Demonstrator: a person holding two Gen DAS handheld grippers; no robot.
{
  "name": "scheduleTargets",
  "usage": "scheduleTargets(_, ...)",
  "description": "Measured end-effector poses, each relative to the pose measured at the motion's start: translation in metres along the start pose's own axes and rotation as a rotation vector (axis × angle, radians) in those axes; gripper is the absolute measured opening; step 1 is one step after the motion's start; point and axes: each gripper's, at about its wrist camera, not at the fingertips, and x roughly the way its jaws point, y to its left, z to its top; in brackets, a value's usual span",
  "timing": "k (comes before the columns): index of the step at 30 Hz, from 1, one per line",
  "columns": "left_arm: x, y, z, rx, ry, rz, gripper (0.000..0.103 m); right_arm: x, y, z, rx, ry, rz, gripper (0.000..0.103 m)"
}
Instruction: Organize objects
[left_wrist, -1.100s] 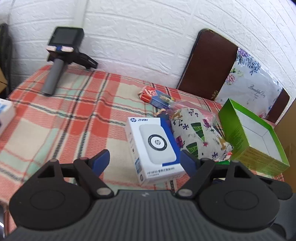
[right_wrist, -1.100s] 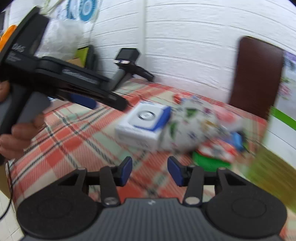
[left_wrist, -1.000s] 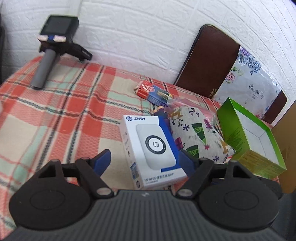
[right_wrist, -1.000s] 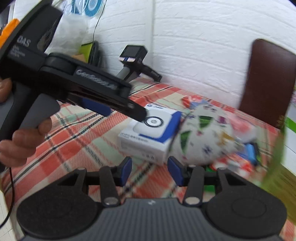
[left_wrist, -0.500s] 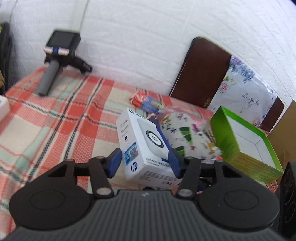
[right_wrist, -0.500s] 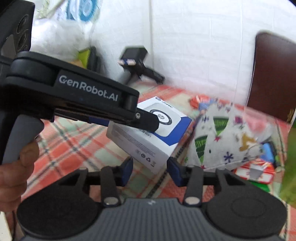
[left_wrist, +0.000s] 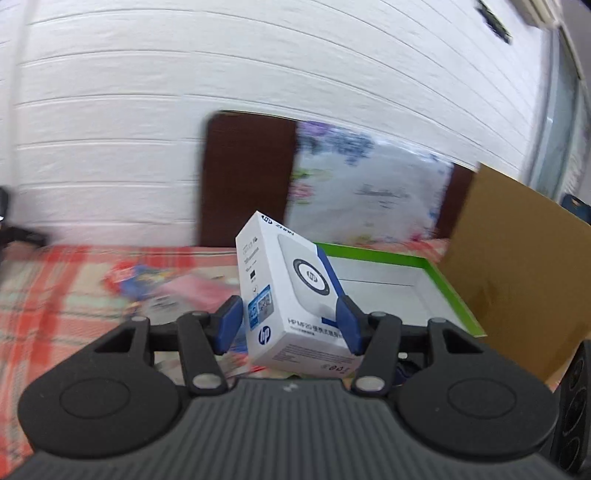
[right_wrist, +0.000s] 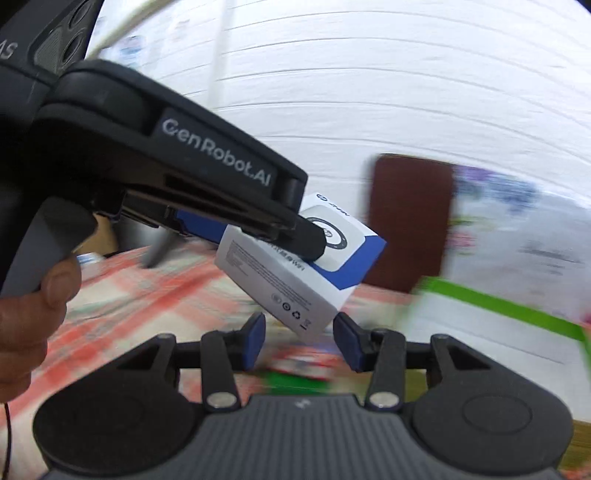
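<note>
A white and blue HP box hangs tilted above the plaid cloth, with my left gripper shut on its two long sides. Just behind it on the right lies an open green box with a white inside. In the right wrist view the same HP box sits under the left gripper's black finger, and a hand holds that gripper's grip. My right gripper stands open below the box's near corner, with nothing between its pads.
A plaid cloth covers the surface, with blurred packets lying on it. A brown cardboard sheet stands at the right. A dark chair back and a floral bag lean on the white wall.
My left gripper closed on the HP box, lifted it off the cloth and carried it right, towards the green box. The right gripper rose and swung right alongside, its jaws unchanged.
</note>
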Motion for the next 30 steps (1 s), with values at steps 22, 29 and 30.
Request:
scheduleTargets(22, 0.070, -0.062, -0.022, 0.112, 0.114, 0.096, 0.077, -0.017, -0.126, -0.042, 0.323, 0.052, -0.312, 0.061)
scheduleTargets(29, 0.021, -0.039, -0.039, 0.100, 0.126, 0.241, 0.078, -0.034, -0.079, -0.038, 0.317, 0.086, -0.186, 0.061)
scheduleTargets(30, 0.013, -0.034, -0.042, 0.095, 0.120, 0.261, 0.078, -0.035, -0.074, -0.038, 0.324, 0.096, -0.162, 0.061)
